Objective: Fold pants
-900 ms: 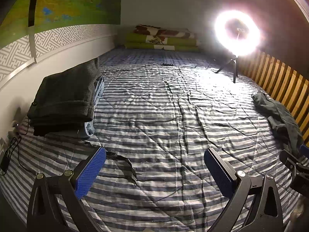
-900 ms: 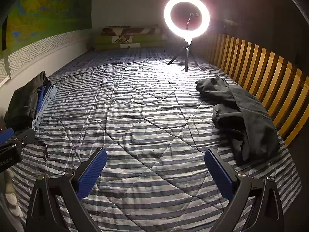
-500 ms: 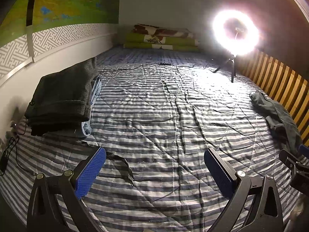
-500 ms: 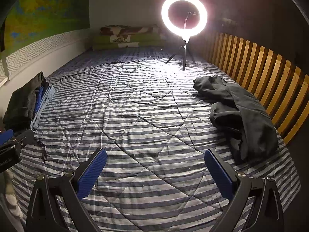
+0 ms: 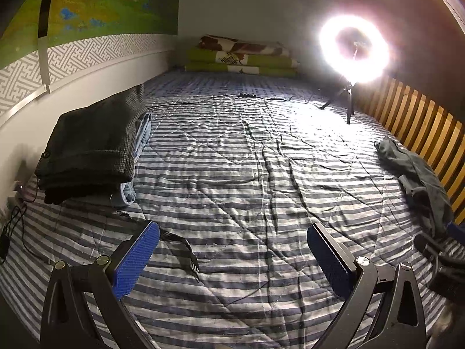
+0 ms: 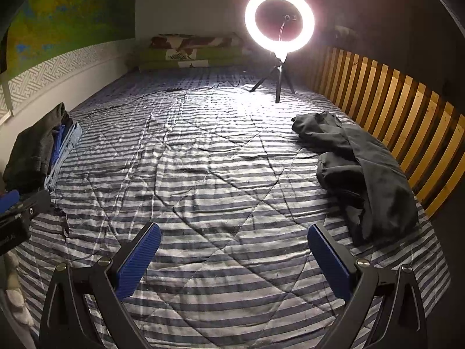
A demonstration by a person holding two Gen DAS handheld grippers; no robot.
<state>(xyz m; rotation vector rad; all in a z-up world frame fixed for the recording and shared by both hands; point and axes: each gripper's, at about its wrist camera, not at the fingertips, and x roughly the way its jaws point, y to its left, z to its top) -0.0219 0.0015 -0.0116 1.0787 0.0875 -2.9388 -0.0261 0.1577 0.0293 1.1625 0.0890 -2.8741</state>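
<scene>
On the bed, left wrist view: striped quilt (image 5: 232,174) fills frame, wrinkled.
Left tool (image 5: 232,256): blue pads spread wide, nothing between them, hovers over bare quilt, tilted down.
Unfolded pants (image 5: 418,180): dark, crumpled, far right edge of bed just beside wooden slat rail (image 5: 421,122); long axis runs along the rail, near to far.
Folded stack (image 5: 93,145): dark folded garment on top of light blue one, left side against wall.
Ring light (image 5: 354,49): lit, on tripod at far right of bed.
Right wrist view, right tool (image 6: 234,256): pads spread wide, empty, over quilt.
Pants here (image 6: 360,168): right of the tool, near it but apart; heap lies lengthwise beside the rail, far end toward the ring light.
Folded stack here (image 6: 35,151): far left, well apart from pants.
</scene>
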